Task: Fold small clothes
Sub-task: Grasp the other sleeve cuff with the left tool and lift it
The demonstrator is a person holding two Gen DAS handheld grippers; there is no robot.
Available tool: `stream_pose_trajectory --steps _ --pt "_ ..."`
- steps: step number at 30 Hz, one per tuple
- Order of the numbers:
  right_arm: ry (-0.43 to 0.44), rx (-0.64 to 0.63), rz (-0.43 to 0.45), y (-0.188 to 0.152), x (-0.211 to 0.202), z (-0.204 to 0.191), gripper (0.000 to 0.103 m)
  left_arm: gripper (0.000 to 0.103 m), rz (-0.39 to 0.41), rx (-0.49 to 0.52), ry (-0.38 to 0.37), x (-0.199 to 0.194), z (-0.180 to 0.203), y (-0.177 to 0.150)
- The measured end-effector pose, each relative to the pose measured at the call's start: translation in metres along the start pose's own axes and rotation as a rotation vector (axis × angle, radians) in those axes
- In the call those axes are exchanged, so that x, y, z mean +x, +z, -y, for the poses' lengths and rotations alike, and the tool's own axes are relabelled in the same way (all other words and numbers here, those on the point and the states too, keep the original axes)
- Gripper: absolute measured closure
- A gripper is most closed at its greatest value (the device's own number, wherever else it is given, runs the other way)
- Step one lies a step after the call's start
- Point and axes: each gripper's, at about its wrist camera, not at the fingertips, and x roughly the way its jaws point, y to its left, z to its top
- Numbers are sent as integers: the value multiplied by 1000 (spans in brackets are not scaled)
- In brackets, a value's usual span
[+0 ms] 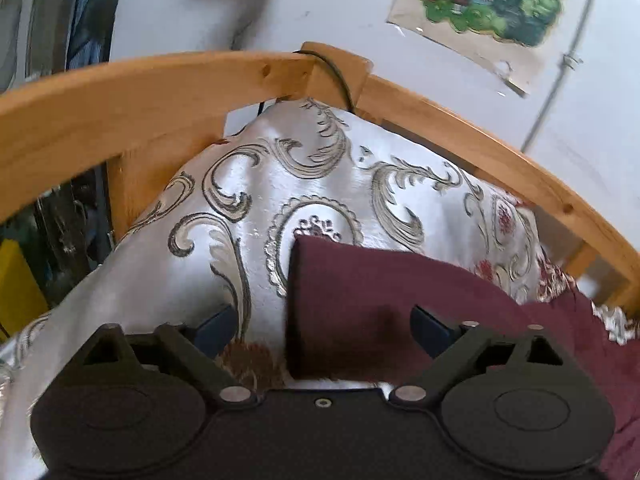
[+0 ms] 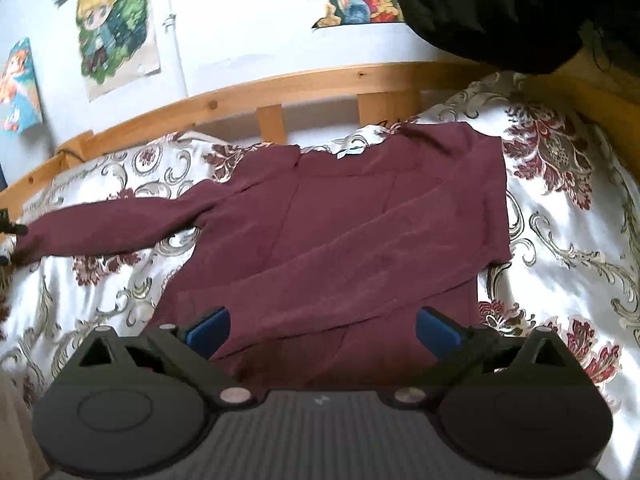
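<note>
Here, my dark maroon long-sleeved top (image 2: pixel 360 232) lies spread flat on the white satin bedspread with grey scrolls and red flowers (image 2: pixel 568 248), roughly in the middle of the bed. Seen from my right wrist camera, its neckline faces the light pine bed rail (image 2: pixel 304 84) along the wall. One sleeve is folded diagonally across the body, from the far right shoulder down towards the near left hem, and the other sleeve stretches out flat to the left over the bedspread. The cloth is plain, matte and softly creased, with faint straight fold lines running down the front.

My right gripper (image 2: pixel 322 330) hovers over the near hem with its blue pads wide apart and nothing between them. My left gripper (image 1: pixel 324 328) is likewise spread wide and empty; in its view the squared-off end of the outstretched sleeve lies just ahead of the right-hand finger, flat on the bedspread, near the corner of the bed rail.

Cartoon posters (image 2: pixel 116 28) hang on the white wall behind the rail.
</note>
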Motion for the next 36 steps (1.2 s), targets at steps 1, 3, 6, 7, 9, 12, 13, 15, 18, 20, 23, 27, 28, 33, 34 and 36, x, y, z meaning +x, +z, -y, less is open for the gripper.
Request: stream_pose_trajectory --steps 1,3,6,7,9,12,13,15,18,20,23,27,28,33,34,36 --pt "1 1 -1 -1 0 0 2 14 11 9 -11 3 0 -2" --pt "-3 18 -7 -3 1 3 2 29 9 45 -14 10 7 -1" --pt "-2 53 -19 -5 4 8 2 81 24 121 0 12 21 -1" --pt "-1 61 -22 -5 4 10 2 92 32 130 2 10 23 0" --pt "3 60 -18 -5 4 11 2 94 64 121 6 3 31 6" --pt "12 55 -14 -5 4 10 2 96 144 162 -1 -16 50 16" --pt "18 55 -13 -5 4 10 2 97 165 176 -14 -22 58 19" --pt "28 56 -10 -5 4 9 2 97 210 221 -63 -38 80 26" --pt "42 57 -4 -4 2 9 2 97 267 317 -145 -59 121 30" --pt "45 62 2 -3 1 9 2 97 287 375 -215 -73 152 28" --pt "42 76 11 -2 -2 12 2 97 298 451 -312 -87 196 17" --pt "30 112 20 -1 -5 21 2 97 293 548 -456 -104 255 -19" --pt "22 122 21 0 -6 25 2 97 285 568 -487 -107 268 -30" --pt "-38 197 22 2 -11 44 2 97 216 622 -623 -109 318 -99" --pt "-54 213 23 1 -12 49 2 97 187 623 -643 -106 324 -112" --pt "-90 243 22 2 -14 59 2 97 133 631 -676 -98 335 -137"
